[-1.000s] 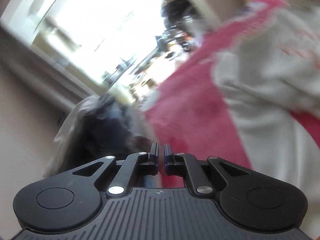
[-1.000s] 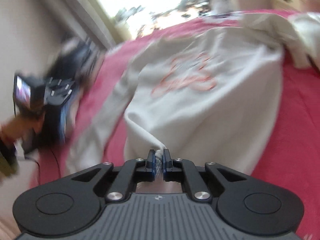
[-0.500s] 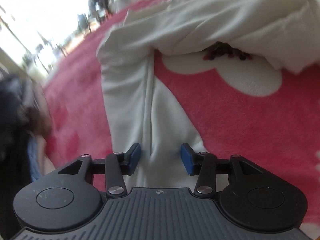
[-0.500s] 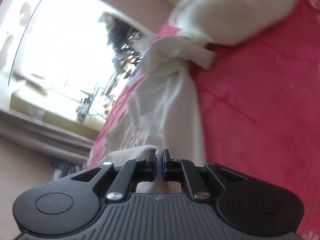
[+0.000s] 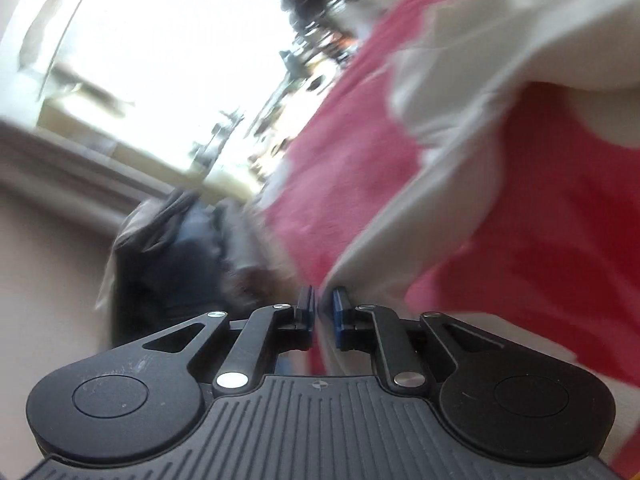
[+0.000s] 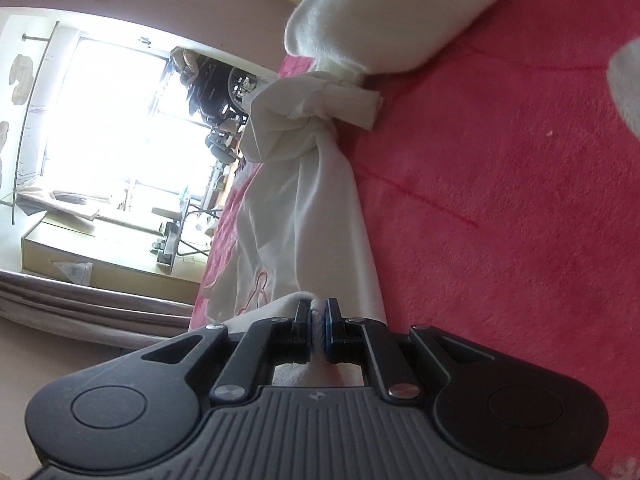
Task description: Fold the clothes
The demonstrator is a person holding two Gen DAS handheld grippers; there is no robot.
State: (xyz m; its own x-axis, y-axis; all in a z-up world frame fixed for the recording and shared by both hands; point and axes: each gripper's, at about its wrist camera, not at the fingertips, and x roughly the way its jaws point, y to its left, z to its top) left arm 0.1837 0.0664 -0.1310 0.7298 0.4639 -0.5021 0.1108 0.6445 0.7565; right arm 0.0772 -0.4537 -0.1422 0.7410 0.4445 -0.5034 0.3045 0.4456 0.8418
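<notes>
Left hand-held gripper [image 5: 323,300] closed on cream sweatshirt [image 5: 420,200]; print unreadable.

You find no text you can read in either view. The only lettering-like mark is a pink-orange looping script on the cream garment [image 6: 256,288], seen in your right wrist view; too little of it shows past the folds for you to make out a word. In your left wrist view blur wipes out any print. The small round emblem on each gripper body [image 6: 315,397] is a symbol, with no letters or numbers for you to read.
</notes>
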